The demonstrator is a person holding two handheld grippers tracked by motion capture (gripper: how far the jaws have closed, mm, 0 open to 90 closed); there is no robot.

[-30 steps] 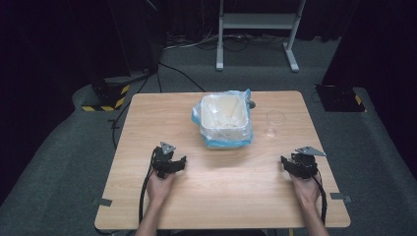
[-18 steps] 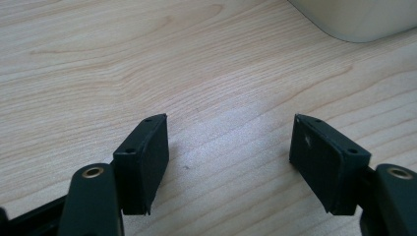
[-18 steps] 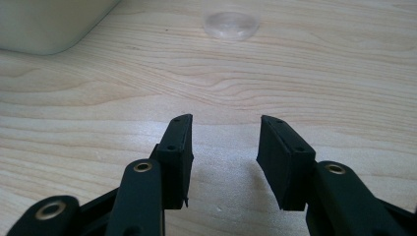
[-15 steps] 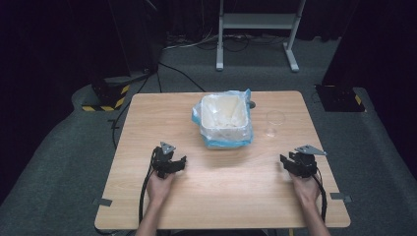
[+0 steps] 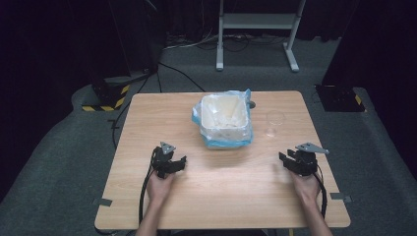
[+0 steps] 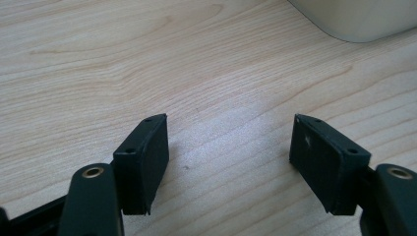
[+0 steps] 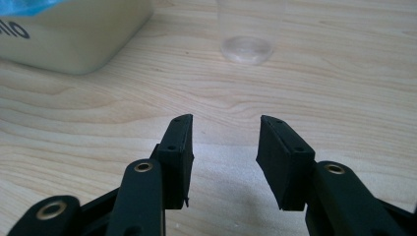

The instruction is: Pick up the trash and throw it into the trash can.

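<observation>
A cream-coloured bin [image 5: 224, 120] lined with a blue plastic bag stands at the middle back of the wooden table [image 5: 147, 123]. A clear plastic cup [image 5: 275, 123] stands upright to its right. My left gripper [image 5: 173, 165] rests low over the table at the front left, open and holding nothing; its own view shows the gripper [image 6: 228, 147] above bare wood with the bin's corner [image 6: 359, 19] ahead on the right. My right gripper [image 5: 291, 162] sits at the front right, open with nothing held. In the right gripper view, the gripper [image 7: 225, 142] faces the cup's base [image 7: 246, 49] and the bin [image 7: 69, 39].
A white metal stand [image 5: 255, 24] rises on the grey floor beyond the table. A black base with yellow-black tape [image 5: 105, 96] lies by the far left corner and a dark box [image 5: 339, 98] by the far right. Cables trail across the floor.
</observation>
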